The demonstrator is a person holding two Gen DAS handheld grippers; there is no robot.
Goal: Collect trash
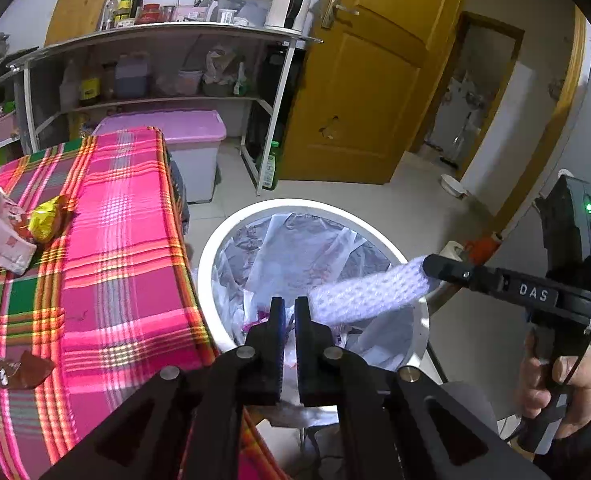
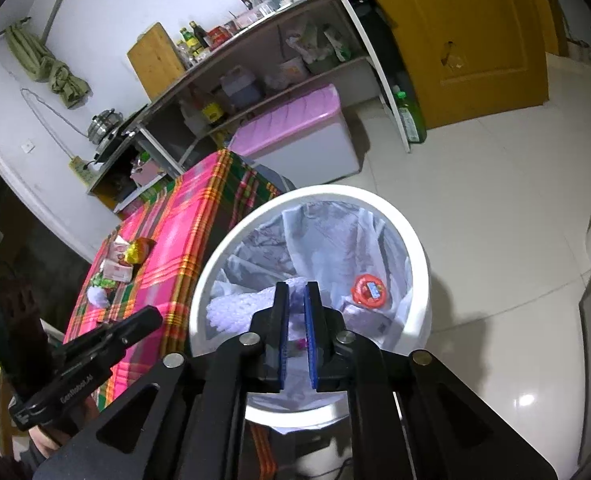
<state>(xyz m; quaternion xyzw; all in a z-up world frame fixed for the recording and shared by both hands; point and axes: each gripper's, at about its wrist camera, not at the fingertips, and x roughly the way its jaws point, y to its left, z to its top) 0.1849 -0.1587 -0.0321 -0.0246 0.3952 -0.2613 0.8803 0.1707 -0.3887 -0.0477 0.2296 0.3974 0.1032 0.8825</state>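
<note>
A white bin (image 1: 219,236) with a clear liner stands beside the table; it also shows in the right wrist view (image 2: 415,248), with a red round wrapper (image 2: 369,290) inside. My right gripper (image 1: 429,272) is shut on a pale purple foam net sleeve (image 1: 367,294) and holds it over the bin mouth; the sleeve also shows in the right wrist view (image 2: 235,308) at my right gripper (image 2: 296,292). My left gripper (image 1: 290,308) hovers over the bin, jaws nearly together with nothing between them. My left gripper also shows in the right wrist view (image 2: 151,316).
A table with a pink plaid cloth (image 1: 127,248) carries a pink carton (image 1: 3,236), a yellow wrapper (image 1: 47,218) and a brown wrapper (image 1: 19,370). A pink-lidded box (image 1: 191,148), a metal shelf rack (image 1: 155,72), a green bottle (image 1: 271,166) and a wooden door (image 1: 367,80) stand behind.
</note>
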